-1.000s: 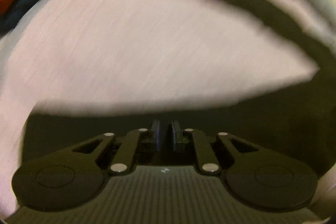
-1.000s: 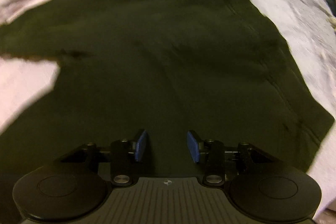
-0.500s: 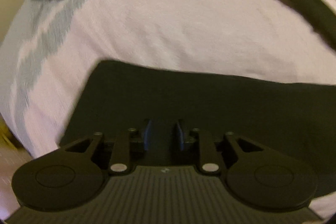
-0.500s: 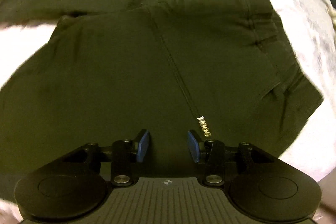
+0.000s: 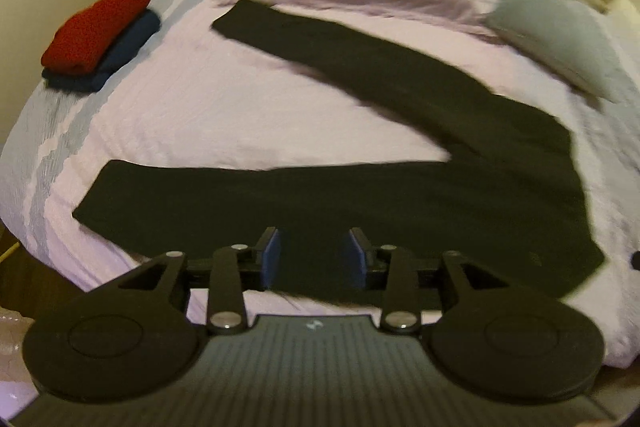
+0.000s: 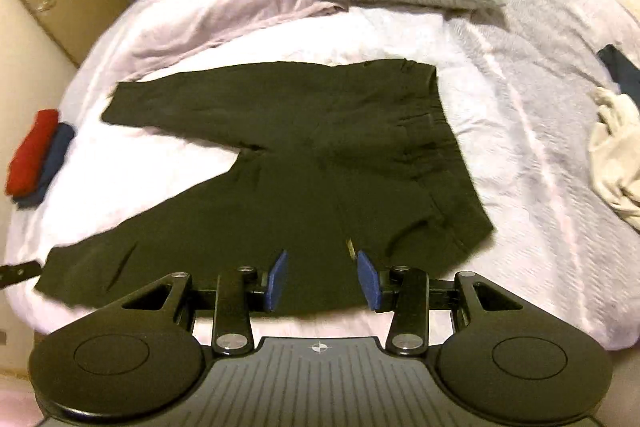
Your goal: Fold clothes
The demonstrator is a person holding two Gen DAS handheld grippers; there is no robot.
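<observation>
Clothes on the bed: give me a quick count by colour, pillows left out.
Black: 1, trousers
Red: 1, folded garment
Navy: 2, folded garment, piece at the right edge
Cream: 1, crumpled garment
Total: 5

Left gripper [image 5: 314, 259] just opening, right gripper [image 6: 323, 281] agape, both empty, angled downward.
</observation>
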